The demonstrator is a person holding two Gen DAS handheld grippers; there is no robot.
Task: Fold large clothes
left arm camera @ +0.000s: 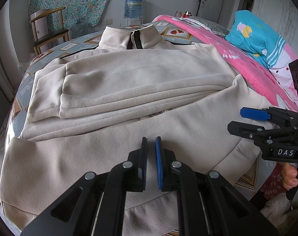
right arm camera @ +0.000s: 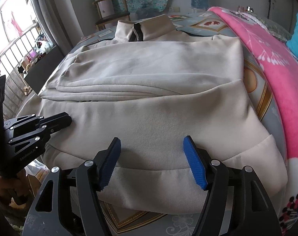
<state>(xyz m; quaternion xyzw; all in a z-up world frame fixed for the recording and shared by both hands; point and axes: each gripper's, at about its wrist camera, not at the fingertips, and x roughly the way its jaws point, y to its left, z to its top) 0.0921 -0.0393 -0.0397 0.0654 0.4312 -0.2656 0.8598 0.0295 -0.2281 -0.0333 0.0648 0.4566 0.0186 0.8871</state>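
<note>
**One cream jacket, two grippers at its hem**

One cream fleece zip-collar jacket (left arm camera: 129, 74) lies flat on the bed with the patterned blue-grey sheet (right arm camera: 263, 106), its stand-up collar at the far end and its ribbed hem nearest the cameras. Both of its sleeves are folded across the chest, one stacked on the other, so two cuffs show at the left side in the left wrist view. The short zip with its black tape stands partly open at the collar.

Two grippers are in view. The left gripper (left arm camera: 151, 143) hovers over the lower body of the jacket near the hem; its two black fingers with blue ribbed pads (left arm camera: 158, 157) stand nearly together, a narrow gap between them, and nothing is held in that gap. The right gripper (right arm camera: 152, 147) sits at the hem edge with its two fingers spread wide, the cloth showing between the pads, gripping nothing. Whether either gripper touches the cloth cannot be told.

Beside the jacket, along the right of the bed, lies one pink floral blanket (left arm camera: 253, 66), and on it one turquoise printed pillow (left arm camera: 255, 35). Against the far wall stand one wooden chair with a dark seat (left arm camera: 48, 33) and one blue water-cooler bottle (left arm camera: 132, 5). One floral teal cloth (left arm camera: 70, 0) hangs on the wall behind the chair.
</note>
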